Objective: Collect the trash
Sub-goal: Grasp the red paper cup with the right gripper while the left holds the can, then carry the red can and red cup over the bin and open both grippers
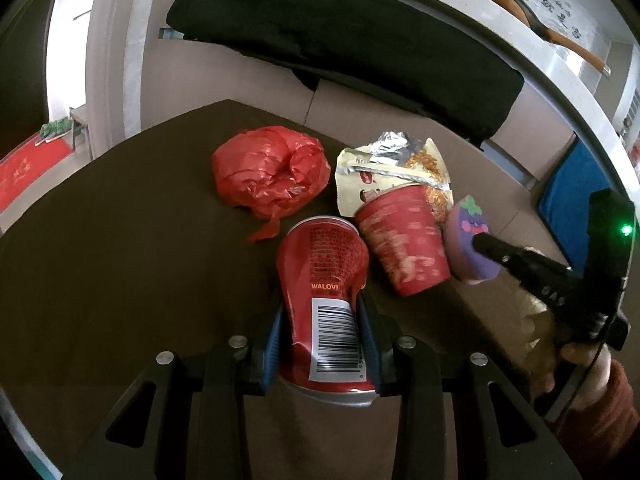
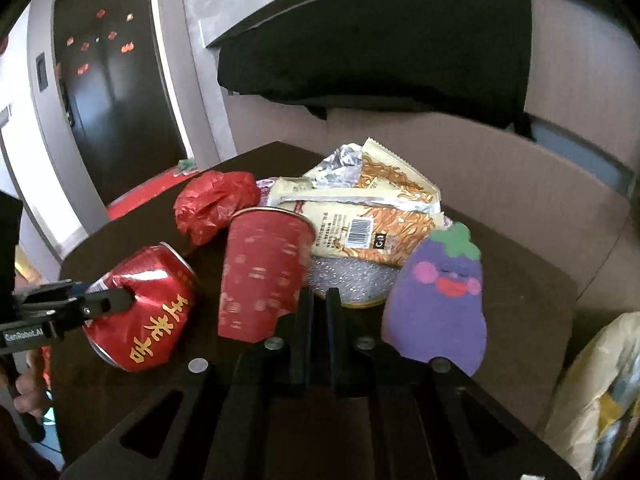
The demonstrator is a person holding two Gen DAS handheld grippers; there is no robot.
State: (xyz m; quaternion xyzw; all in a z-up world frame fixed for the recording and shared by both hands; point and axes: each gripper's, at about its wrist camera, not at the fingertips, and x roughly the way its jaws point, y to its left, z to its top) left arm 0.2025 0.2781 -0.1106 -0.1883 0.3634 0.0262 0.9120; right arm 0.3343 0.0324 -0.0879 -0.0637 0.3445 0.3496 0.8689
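My left jaws (image 1: 320, 336) clamp the dented can (image 1: 324, 280), lifted just left of the red cup (image 1: 404, 240) on the tabletop (image 1: 120, 260). Right jaws (image 2: 318, 320) are clenched on nothing (cup just left of them). Next: carry the can to a bin, none visible.

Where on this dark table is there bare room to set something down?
The table is bare left of the dented can and in front of the red bag. It is crowded on the right: paper cup, noodle wrapper, eggplant sponge.
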